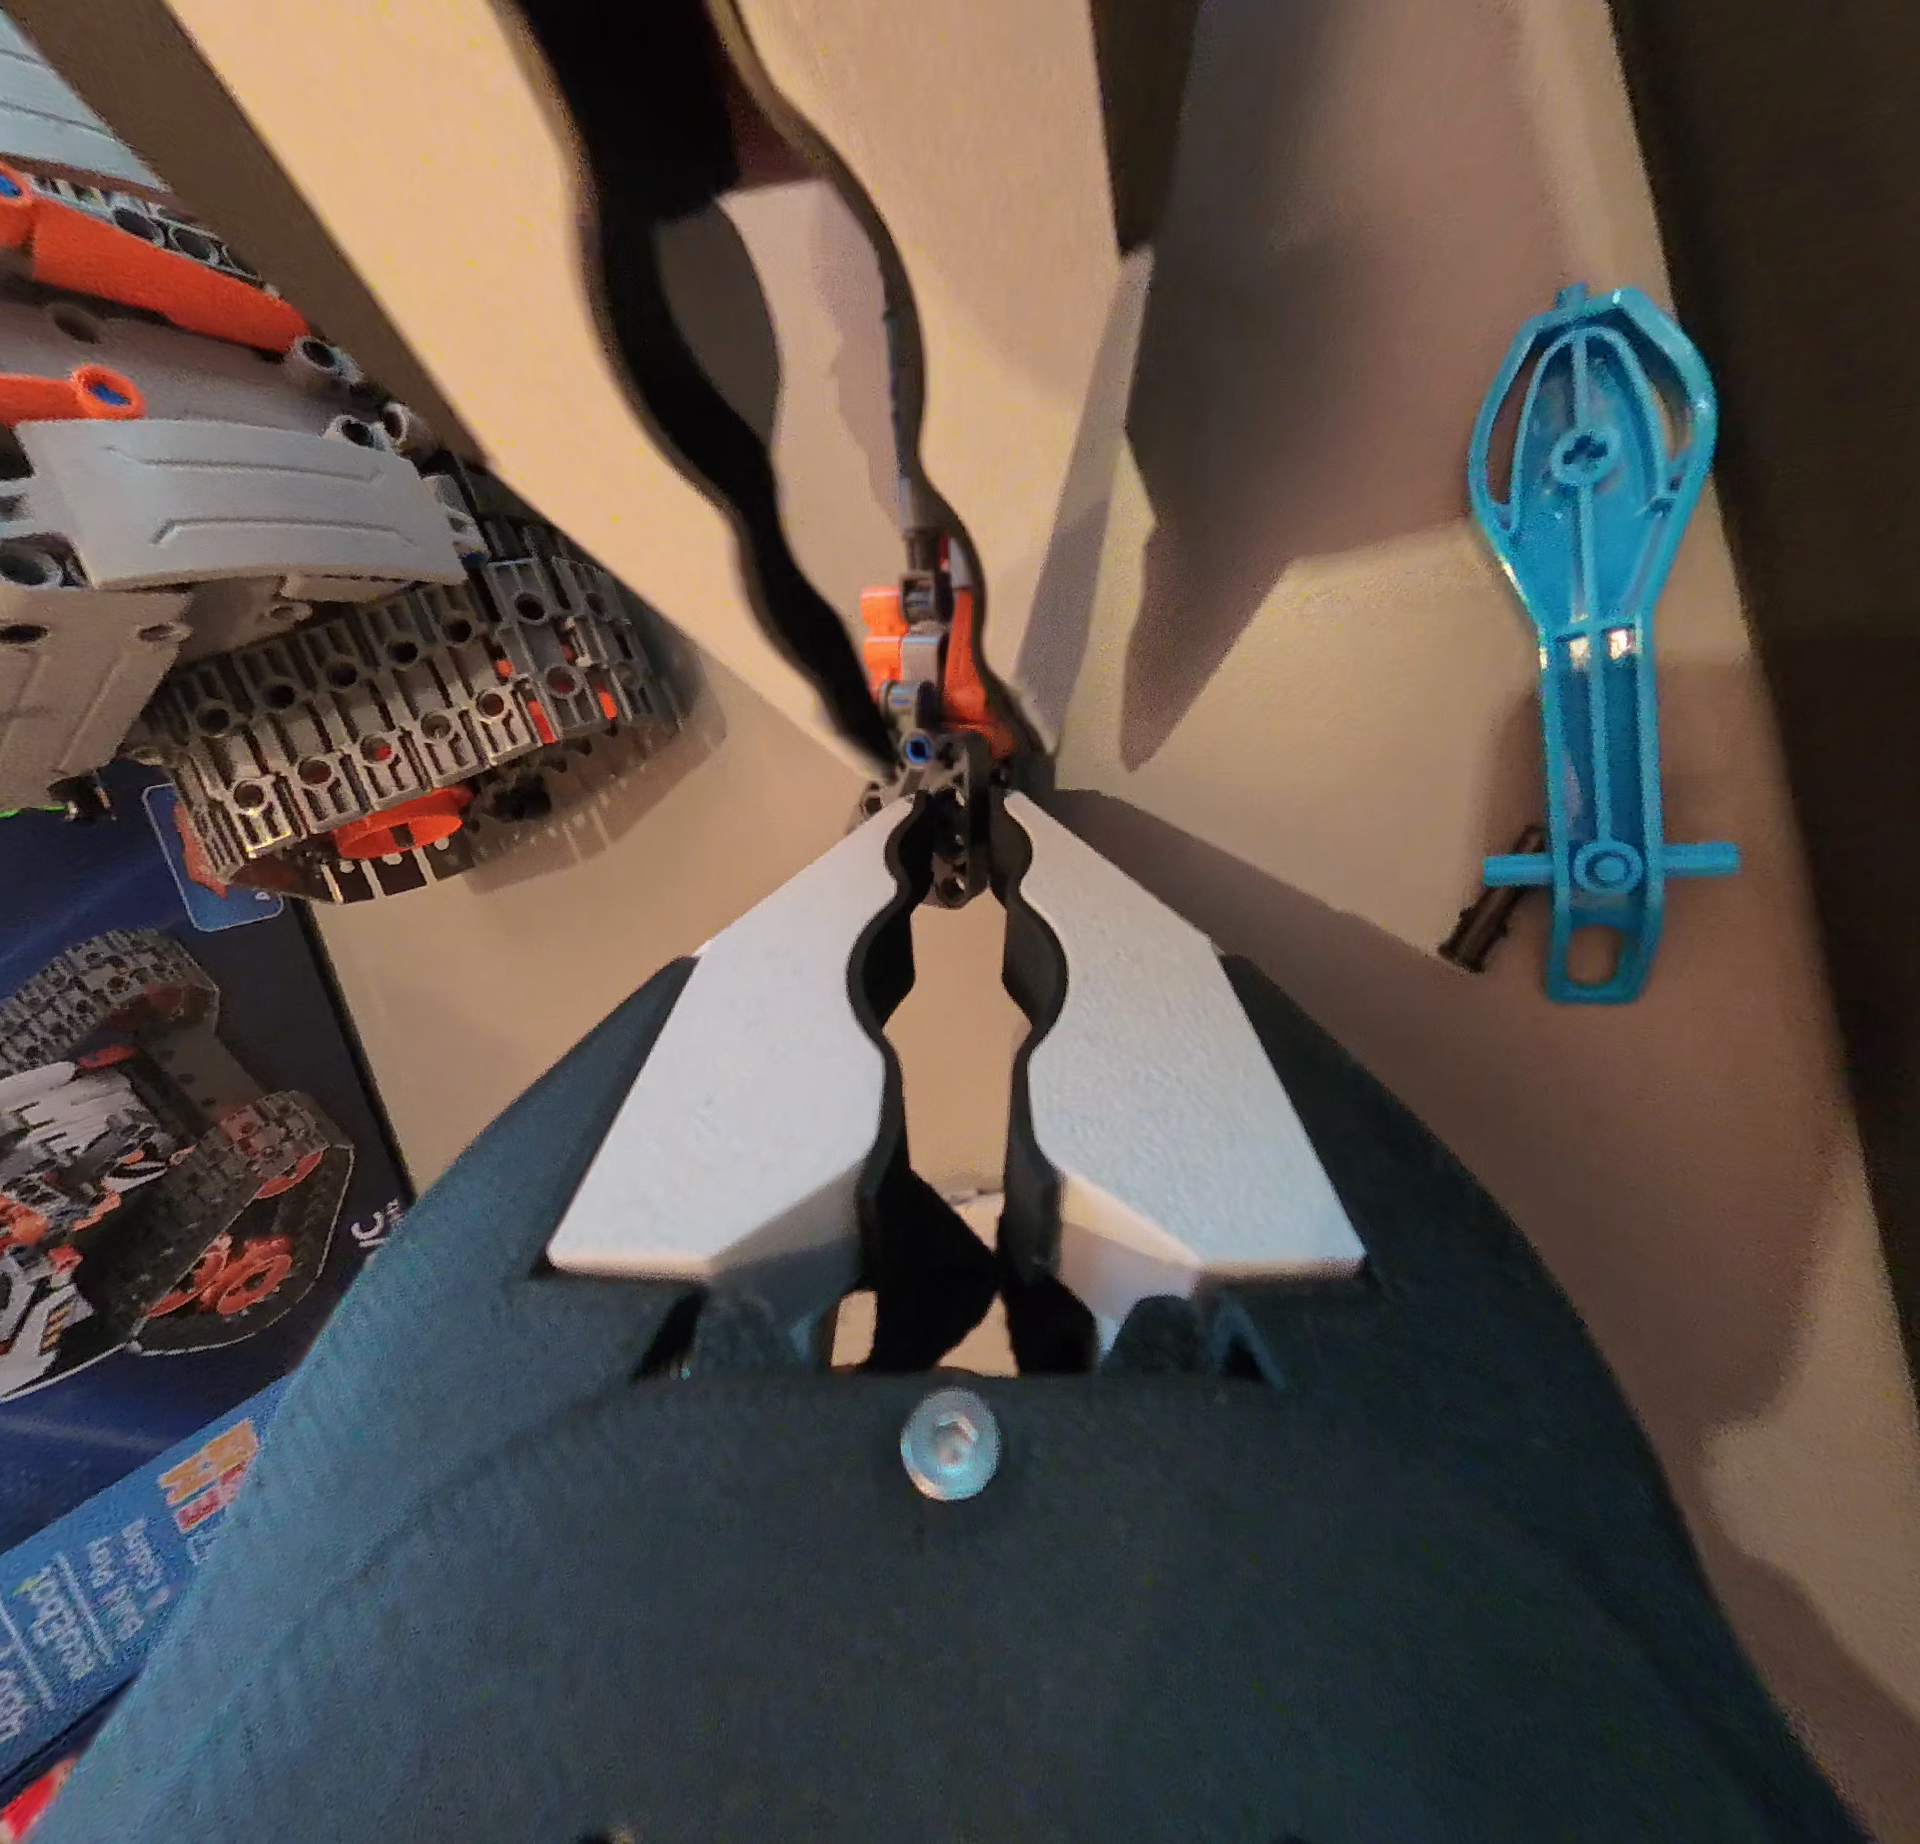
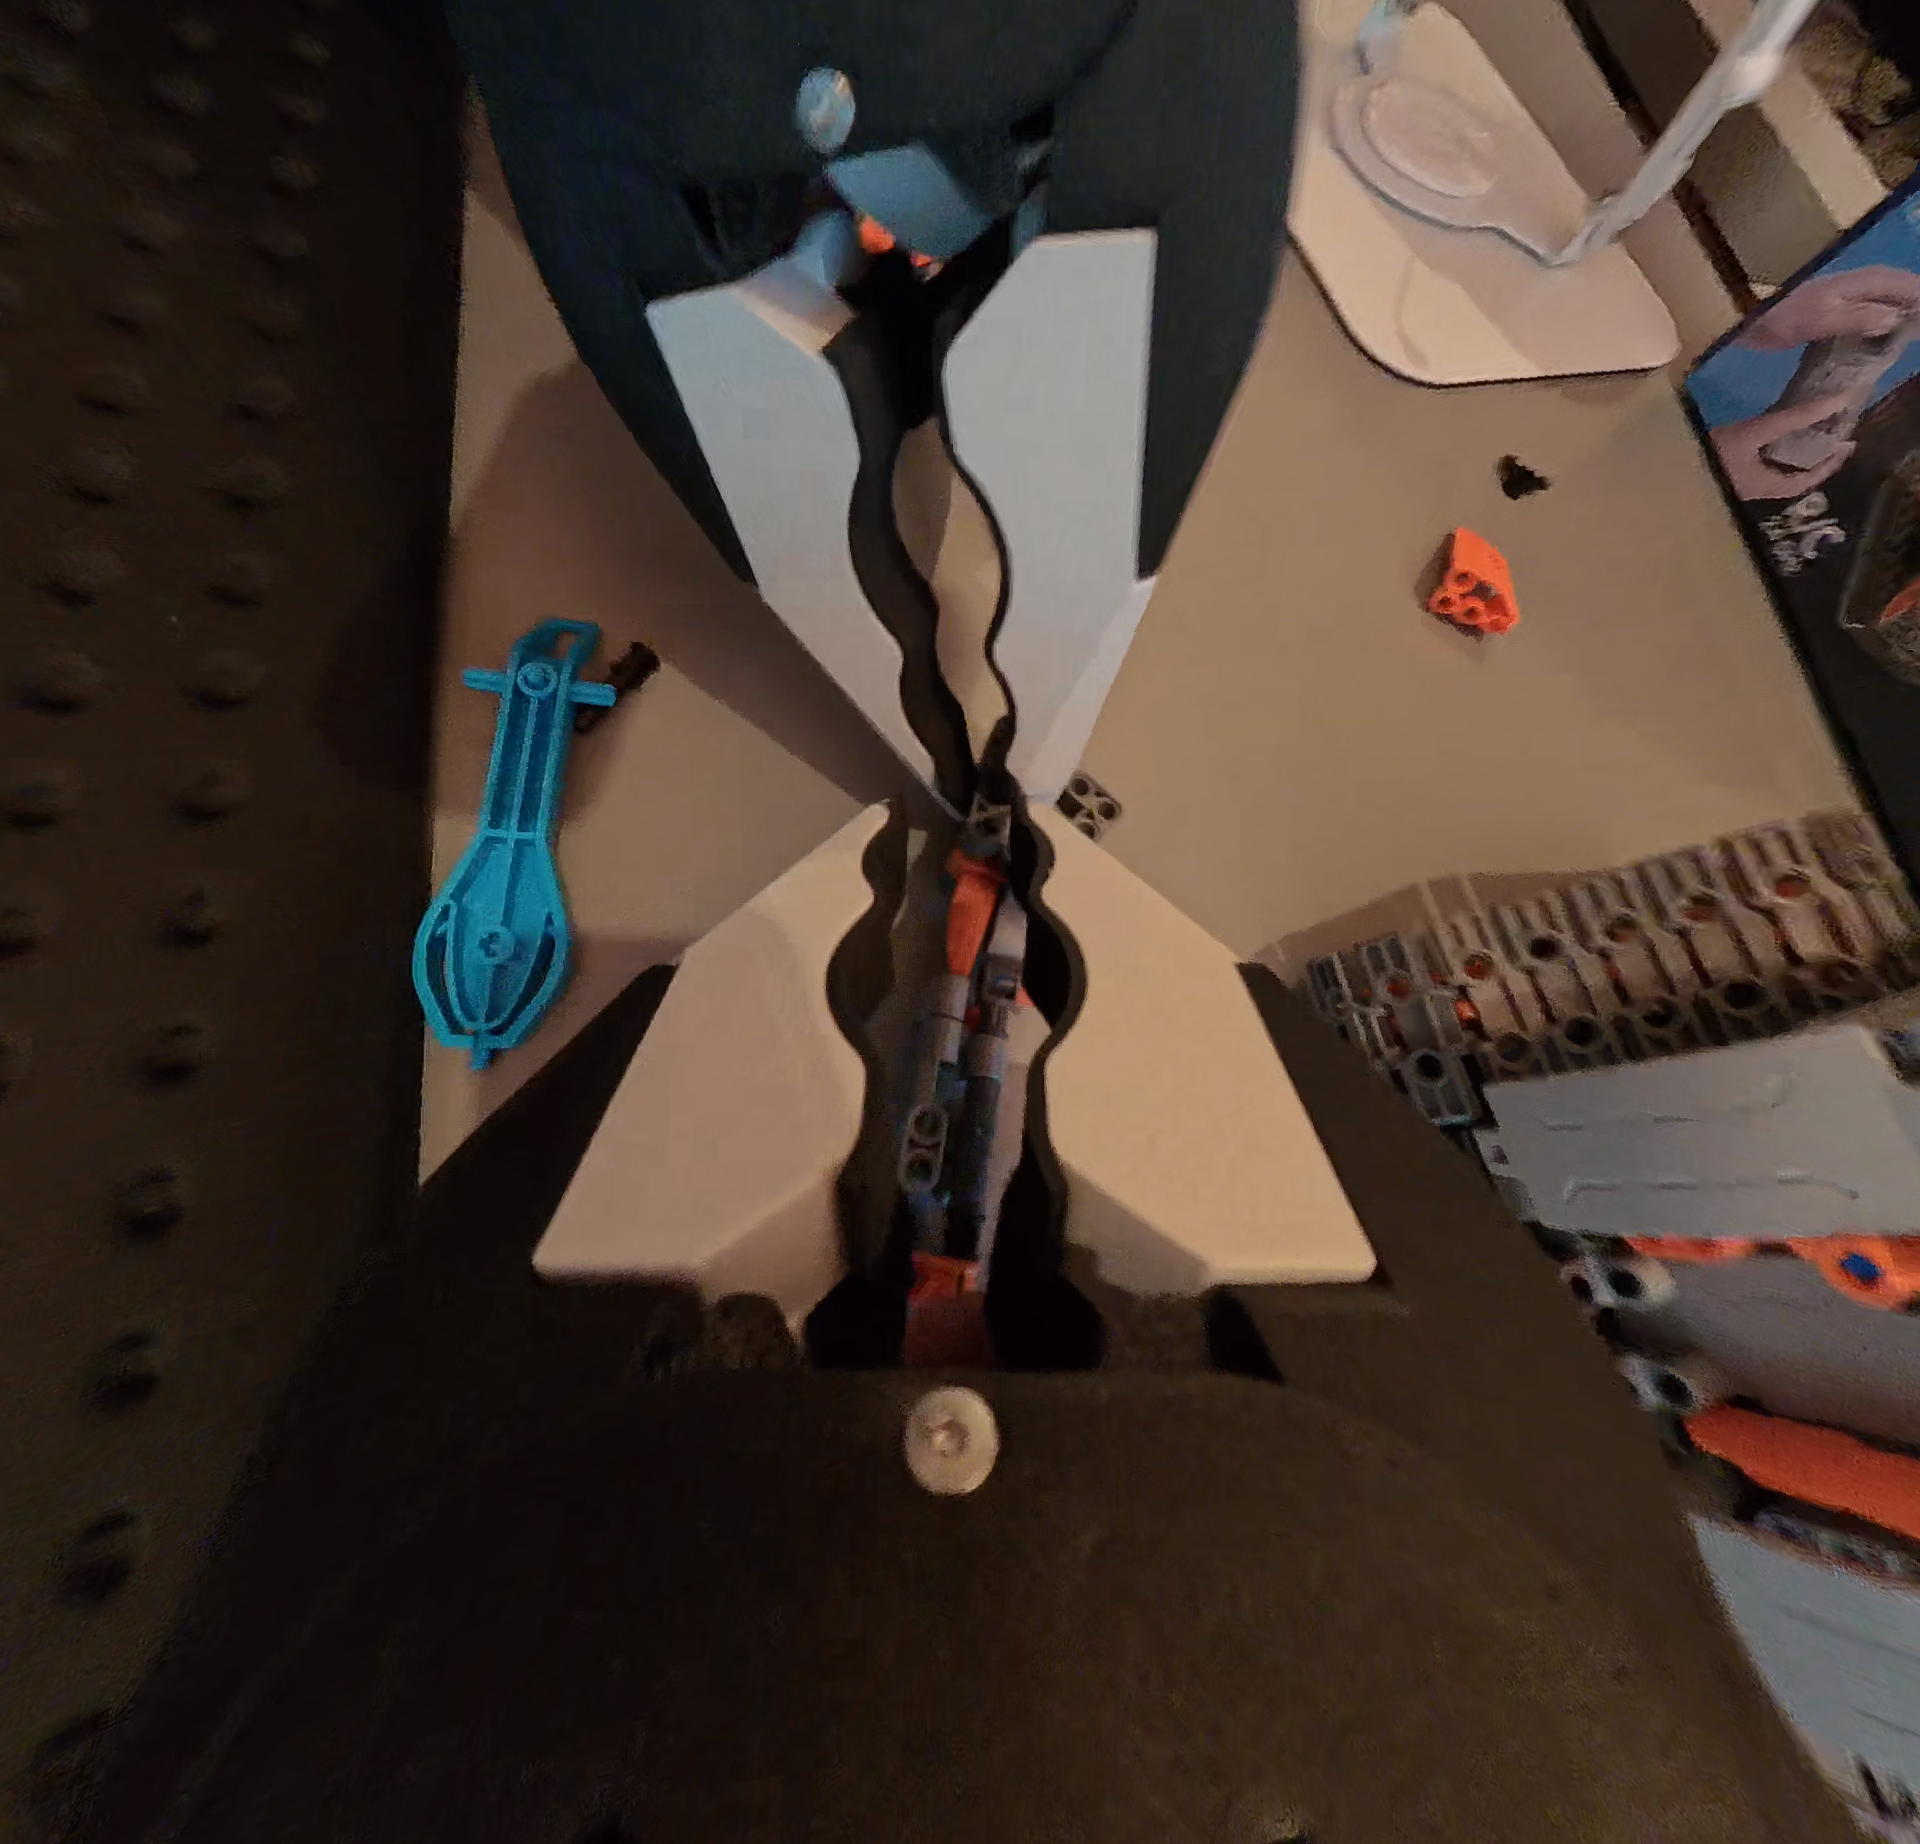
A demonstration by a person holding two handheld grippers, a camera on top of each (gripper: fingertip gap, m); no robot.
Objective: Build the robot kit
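My left gripper [image 1: 951, 823] is shut on a small black beam piece [image 1: 948, 849] at its fingertips. My right gripper [image 2: 961, 833] is shut on a long grey and orange bar assembly [image 2: 961, 1005] that lies lengthwise between its fingers. The two grippers meet tip to tip above the table. The black piece touches the orange and grey end of the assembly [image 1: 925, 651]. The right gripper comes in from the top of the left wrist view [image 1: 935, 745]. The left gripper comes in from the top of the right wrist view [image 2: 971, 755].
A grey and orange tracked vehicle model [image 1: 364, 672] stands beside the grippers, also in the right wrist view [image 2: 1610, 963]. A blue plastic tool [image 2: 509, 859] [image 1: 1590, 651], an orange piece [image 2: 1470, 584], a grey piece [image 2: 1089, 805] and a black bit [image 2: 1522, 475] lie on the table. There are also a blue box [image 1: 156, 1119], a white stand [image 2: 1455, 236] and a dark studded mat [image 2: 156, 859]. My two grippers' fingertips are within a few centimetres of each other.
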